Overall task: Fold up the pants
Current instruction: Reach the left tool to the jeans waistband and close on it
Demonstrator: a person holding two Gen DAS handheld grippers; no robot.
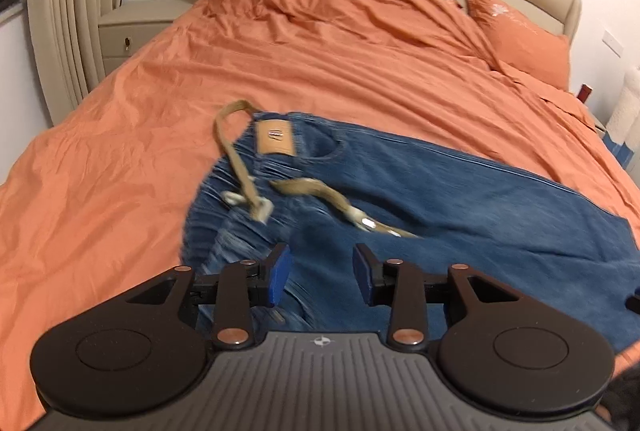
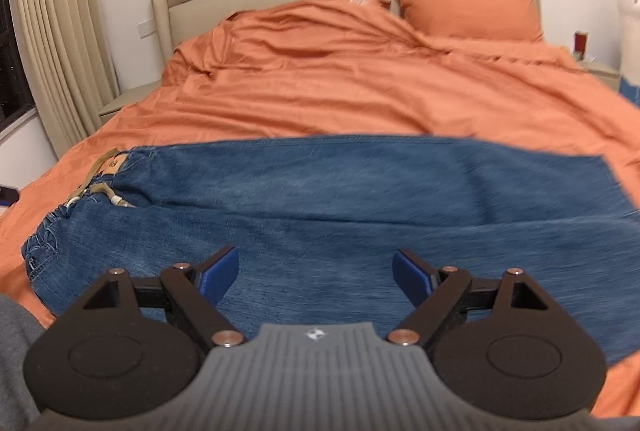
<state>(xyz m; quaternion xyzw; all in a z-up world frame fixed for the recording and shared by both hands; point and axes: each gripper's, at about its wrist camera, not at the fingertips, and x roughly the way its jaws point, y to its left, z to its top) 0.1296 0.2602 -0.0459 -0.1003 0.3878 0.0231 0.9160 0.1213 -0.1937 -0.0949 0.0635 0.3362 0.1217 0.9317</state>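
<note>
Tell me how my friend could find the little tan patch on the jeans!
Start at the big bed with the wrinkled orange sheet, then find the blue denim jeans lying across it. Go to their gathered waistband end, where a khaki drawstring loops. The tan rectangular leather patch sits there, the only smooth, flat label on the denim.

orange-sheeted bed (image 2: 360, 99) with blue jeans (image 2: 320, 191) flat across, orange pillow (image 2: 468, 11) at headboard

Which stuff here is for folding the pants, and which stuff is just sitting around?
For the job:
blue jeans
their tan drawstring
left gripper, jaws open
right gripper, jaws open

Just there:
orange bedspread under the jeans
orange pillow
nightstand
curtain
</note>
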